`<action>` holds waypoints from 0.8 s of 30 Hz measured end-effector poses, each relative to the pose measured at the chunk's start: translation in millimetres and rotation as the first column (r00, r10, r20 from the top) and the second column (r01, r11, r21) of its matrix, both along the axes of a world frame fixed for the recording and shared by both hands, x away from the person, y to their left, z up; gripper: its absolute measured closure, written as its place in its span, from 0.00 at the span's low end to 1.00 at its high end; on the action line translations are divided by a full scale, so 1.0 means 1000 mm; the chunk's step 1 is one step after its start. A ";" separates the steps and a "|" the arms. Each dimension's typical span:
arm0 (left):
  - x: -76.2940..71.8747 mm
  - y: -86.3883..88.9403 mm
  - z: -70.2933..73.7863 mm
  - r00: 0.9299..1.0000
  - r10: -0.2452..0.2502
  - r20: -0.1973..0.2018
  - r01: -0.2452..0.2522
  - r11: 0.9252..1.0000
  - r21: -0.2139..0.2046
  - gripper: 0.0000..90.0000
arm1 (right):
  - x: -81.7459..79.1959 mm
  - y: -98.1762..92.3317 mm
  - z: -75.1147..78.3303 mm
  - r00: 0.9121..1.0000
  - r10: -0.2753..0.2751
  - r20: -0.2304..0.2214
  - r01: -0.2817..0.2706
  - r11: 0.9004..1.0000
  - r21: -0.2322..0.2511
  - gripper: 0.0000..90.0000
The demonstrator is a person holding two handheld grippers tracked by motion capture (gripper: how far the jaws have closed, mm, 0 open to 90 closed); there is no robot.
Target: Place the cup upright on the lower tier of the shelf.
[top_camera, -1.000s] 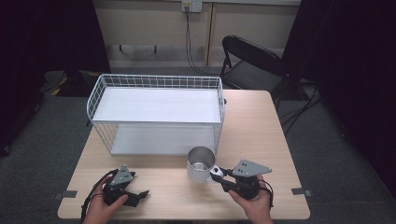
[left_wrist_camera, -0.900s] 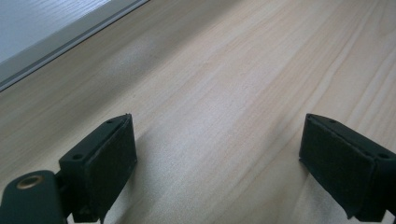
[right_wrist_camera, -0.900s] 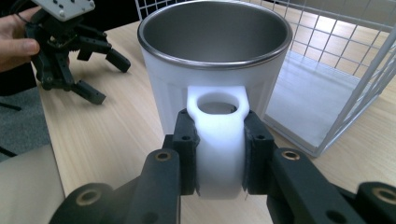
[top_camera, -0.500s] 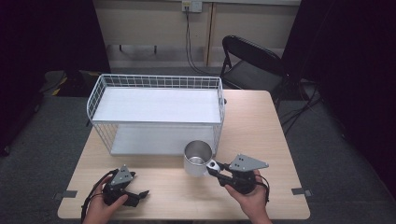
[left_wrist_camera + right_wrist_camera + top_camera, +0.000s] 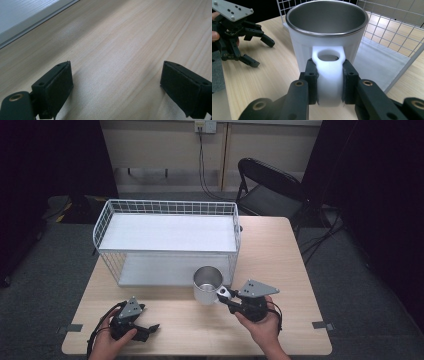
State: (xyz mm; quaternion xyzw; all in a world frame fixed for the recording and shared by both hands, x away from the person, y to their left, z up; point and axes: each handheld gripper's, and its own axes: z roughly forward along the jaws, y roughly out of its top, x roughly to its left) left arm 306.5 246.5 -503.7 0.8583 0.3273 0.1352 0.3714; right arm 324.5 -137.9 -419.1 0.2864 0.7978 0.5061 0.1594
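Right gripper (image 5: 329,82) clamped tight on the white handle (image 5: 329,75) of a metal mug (image 5: 324,37), pads squeezing it from both sides. Mug sitting upright near the middle of the wooden table (image 5: 280,250), just in front of the white wire basket (image 5: 167,240) and close to its front right corner; can't tell whether it's resting on the wood or raised a bit. Empty inside, shiny rim, white outer wall. Same mug (image 5: 207,285) seen from the high view with the right gripper (image 5: 225,295) coming at it from the person's side, hand wrapped around the body of the tool. Left gripper (image 5: 150,327) down by the near left edge of the table, well apart from the mug, jaws spread wide with nothing but bare wood between them (image 5: 117,82). Folding chair (image 5: 270,185) parked behind the table.
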 end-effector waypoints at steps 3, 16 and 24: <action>0.000 0.000 0.000 1.000 0.000 0.000 0.000 1.000 0.000 0.11 | 0.003 0.000 0.000 1.000 -0.008 -0.003 0.008 1.000 -0.002 0.80; 0.000 0.000 0.000 1.000 0.000 0.000 0.000 1.000 0.000 0.11 | 0.013 0.007 -0.002 1.000 -0.029 -0.002 0.029 1.000 -0.011 0.80; 0.000 0.000 0.000 1.000 0.000 0.000 0.000 1.000 0.000 0.11 | 0.016 0.009 -0.002 0.999 -0.037 -0.005 0.037 0.999 -0.014 0.80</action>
